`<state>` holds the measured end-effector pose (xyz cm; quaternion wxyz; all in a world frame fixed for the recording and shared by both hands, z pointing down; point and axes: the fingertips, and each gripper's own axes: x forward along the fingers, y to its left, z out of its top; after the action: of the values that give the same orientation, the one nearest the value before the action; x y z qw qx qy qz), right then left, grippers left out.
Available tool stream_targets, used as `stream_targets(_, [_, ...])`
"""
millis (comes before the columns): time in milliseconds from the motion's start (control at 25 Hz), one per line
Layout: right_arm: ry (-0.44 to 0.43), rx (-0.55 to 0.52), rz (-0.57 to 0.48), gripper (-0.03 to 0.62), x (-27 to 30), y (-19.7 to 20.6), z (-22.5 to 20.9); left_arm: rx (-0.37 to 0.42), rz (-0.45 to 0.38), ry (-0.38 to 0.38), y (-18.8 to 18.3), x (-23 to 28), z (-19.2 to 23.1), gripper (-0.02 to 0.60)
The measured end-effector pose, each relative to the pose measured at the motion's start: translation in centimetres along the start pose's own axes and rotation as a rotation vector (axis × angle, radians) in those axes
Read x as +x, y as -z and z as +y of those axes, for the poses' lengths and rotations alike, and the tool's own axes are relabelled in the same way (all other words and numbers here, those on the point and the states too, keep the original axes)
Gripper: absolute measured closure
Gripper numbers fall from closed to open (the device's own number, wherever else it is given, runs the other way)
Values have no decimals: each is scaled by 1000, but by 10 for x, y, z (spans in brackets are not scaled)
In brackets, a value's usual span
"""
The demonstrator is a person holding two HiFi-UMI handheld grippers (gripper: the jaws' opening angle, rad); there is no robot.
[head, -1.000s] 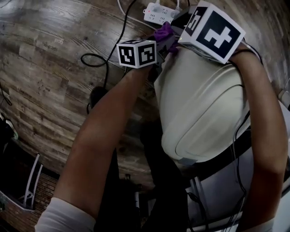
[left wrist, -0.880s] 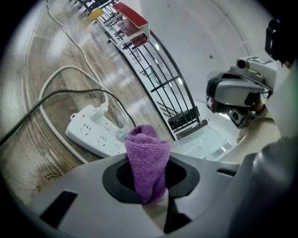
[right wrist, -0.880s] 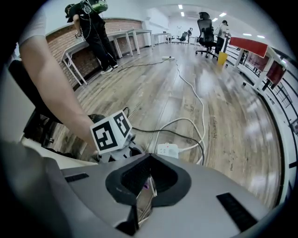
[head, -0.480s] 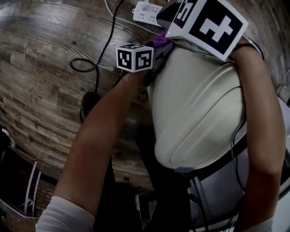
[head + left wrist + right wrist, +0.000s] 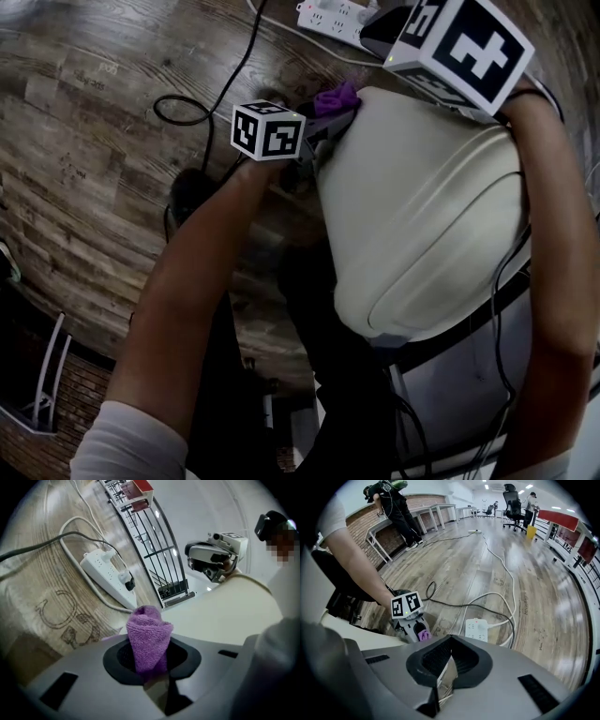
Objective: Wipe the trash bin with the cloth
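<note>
A wooden floor (image 5: 94,141) held a cream trash bin (image 5: 422,206); wiping seemed barely begun.
At the bin's 11 o'clock edge, the left hand-held gripper (image 5: 150,663) pinched a purple cloth (image 5: 147,634). The right hand-held gripper (image 5: 445,667), pressed together, sat at 1 o'clock. A power strip (image 5: 333,16) and cables crowded 12 o'clock; 9 o'clock lay open.

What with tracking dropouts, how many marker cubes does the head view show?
2: one cube on the left gripper beside the trash bin, one on the right gripper over it. None appears hidden.
</note>
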<state>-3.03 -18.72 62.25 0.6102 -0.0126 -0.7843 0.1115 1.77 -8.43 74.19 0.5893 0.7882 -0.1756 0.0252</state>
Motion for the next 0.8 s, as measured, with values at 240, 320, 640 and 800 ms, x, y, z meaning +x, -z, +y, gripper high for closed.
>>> stream_targets(240, [-5, -6, 44, 586, 3, 8, 0, -52, 11, 0, 39, -29, 2, 497])
stream_targets(320, [1, -5, 55, 586, 3, 9, -1, -70, 1, -5, 49, -37, 2, 496])
stream_targets(640, [13, -46, 135, 586, 11, 23, 9, -65, 61, -49, 93, -59, 5, 497])
stream_targets(800, [25, -87, 126, 586, 21, 25, 10, -84, 76, -60, 114, -69, 1, 496])
